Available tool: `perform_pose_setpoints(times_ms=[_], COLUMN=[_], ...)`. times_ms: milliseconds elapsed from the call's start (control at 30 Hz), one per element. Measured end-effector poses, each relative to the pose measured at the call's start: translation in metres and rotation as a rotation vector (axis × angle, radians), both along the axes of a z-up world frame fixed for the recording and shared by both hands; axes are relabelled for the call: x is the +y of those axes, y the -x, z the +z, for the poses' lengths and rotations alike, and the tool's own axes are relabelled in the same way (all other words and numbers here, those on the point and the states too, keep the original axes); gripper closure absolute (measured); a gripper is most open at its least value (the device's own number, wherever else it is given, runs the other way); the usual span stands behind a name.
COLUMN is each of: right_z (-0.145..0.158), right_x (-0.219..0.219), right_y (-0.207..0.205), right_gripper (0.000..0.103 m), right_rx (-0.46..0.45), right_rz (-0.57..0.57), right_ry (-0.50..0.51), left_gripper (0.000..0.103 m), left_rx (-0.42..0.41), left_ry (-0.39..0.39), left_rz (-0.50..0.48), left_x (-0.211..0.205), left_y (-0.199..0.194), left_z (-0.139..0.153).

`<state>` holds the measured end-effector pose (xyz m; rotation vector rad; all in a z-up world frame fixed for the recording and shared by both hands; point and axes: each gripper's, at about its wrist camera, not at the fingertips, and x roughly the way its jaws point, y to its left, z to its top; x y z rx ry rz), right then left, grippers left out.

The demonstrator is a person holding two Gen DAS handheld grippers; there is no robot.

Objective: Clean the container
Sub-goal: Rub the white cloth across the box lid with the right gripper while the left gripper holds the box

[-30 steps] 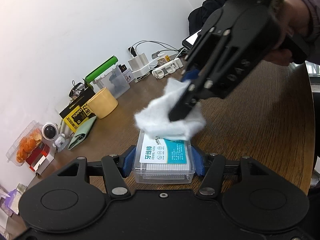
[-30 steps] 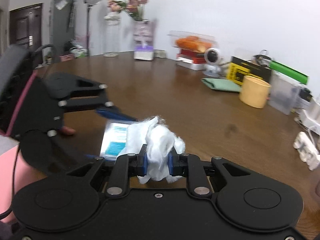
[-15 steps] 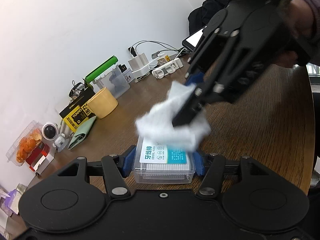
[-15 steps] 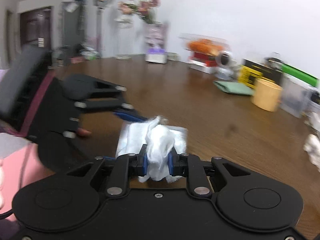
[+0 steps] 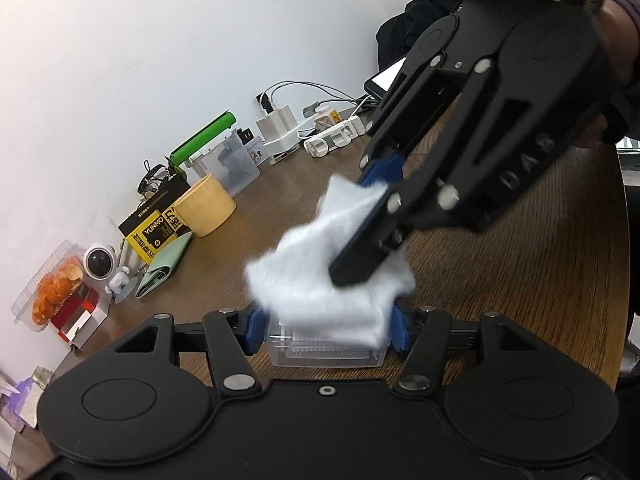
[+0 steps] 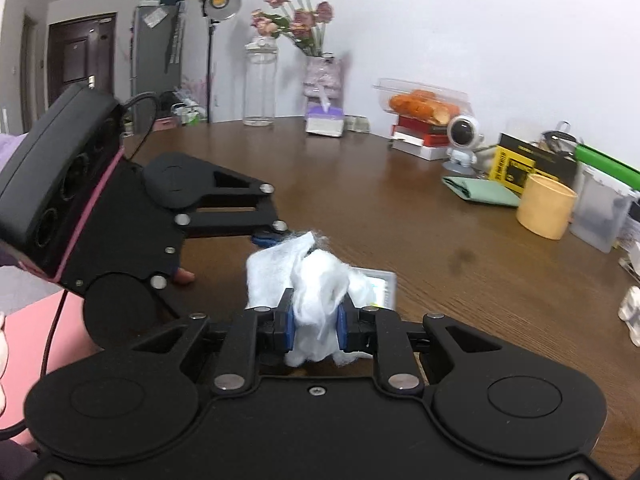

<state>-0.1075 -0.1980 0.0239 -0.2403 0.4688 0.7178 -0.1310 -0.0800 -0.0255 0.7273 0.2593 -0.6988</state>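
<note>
- A white wall backs a dark wooden desk, and clutter lines the wall edge.
- The left claw is closed on a clear plastic box, its blue pads pressed to the box's two short sides. The box sits low over the desk just in front of the left camera.
- The right claw is shut tight on a bunched white wipe, which bulges above and below the blue pads.
- In the left view the right claw comes down from the upper right, and the wipe is spread over the top of the box, covering nearly all of the lid.
- In the right view only a corner of the box shows to the right of the wipe; the left claw reaches in from the left.
- Along the wall stand a tan cup, a yellow and black carton, a folded green cloth, a small white robot figure and a clear tub of orange fruit.
- Further along are a frosted bin with a green bar above it, then white chargers and cables.
- The right view also shows a vase of pink flowers, an empty clear jar, a lamp on a stand and a dark door at the far left.
</note>
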Motion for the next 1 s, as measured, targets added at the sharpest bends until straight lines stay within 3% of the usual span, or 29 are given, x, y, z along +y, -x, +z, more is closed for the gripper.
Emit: perform_pose_setpoints(times_ms=[200,633,1000], right_z=[-0.002,-0.003,-0.002], right_x=[-0.010,-0.012,0.003], right_y=[-0.011,-0.014,0.006], right_gripper=[0.083,0.083,0.083], right_rx=[-0.005,-0.003,-0.004], right_rz=[-0.074,-0.072,0.036], right_ry=[0.008,-0.005,-0.003], left_gripper=[0.046,0.046,0.046], left_rx=[0.001,0.004,0.001], left_ry=[0.000,0.002,0.000], left_rz=[0.000,0.000,0.000], left_x=[0.000,0.000,0.000], left_y=[-0.002,-0.004,-0.005], left_z=[0.001,0.001,0.001])
